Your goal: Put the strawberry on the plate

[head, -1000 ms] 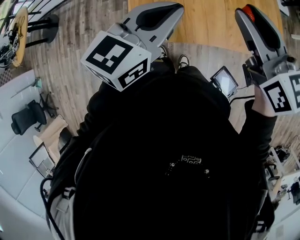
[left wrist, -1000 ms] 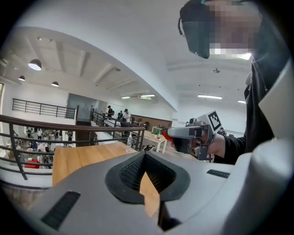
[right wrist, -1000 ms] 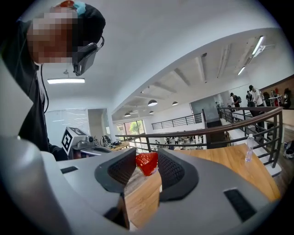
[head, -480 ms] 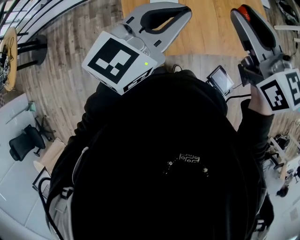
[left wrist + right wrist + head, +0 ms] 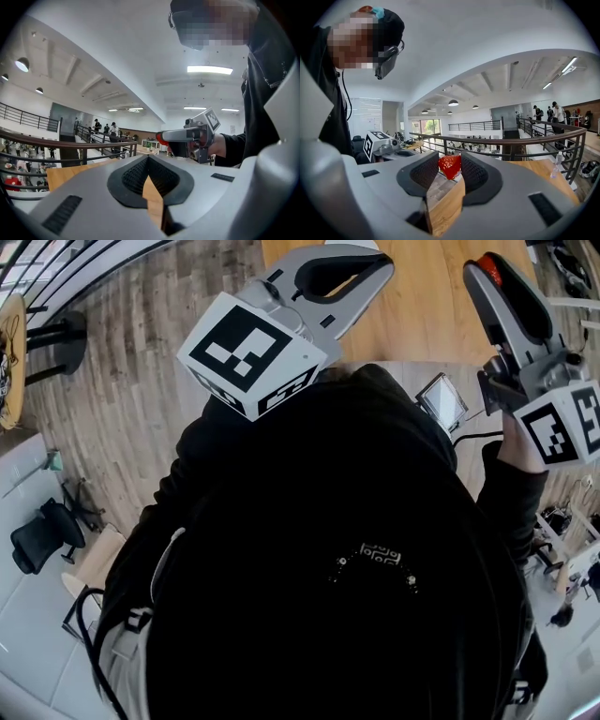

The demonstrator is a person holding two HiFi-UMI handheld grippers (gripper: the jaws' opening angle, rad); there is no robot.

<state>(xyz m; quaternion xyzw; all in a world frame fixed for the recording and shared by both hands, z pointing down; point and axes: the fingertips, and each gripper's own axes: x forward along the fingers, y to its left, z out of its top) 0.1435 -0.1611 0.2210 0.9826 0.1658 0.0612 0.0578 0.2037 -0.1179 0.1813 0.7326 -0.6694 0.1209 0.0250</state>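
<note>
Beside a dark railing, a wooden table stands on plank flooring.

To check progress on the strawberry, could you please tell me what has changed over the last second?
The left hand-held gripper drifted slightly rightward in the head view. Nothing was taken or released. The right hand-held gripper stays shut on the strawberry; the left stays shut and empty.

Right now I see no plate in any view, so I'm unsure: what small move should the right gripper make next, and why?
Probably carry the right gripper forward over the wooden table, jaws closed: it grips the strawberry, and no view shows where to set it down.
</note>
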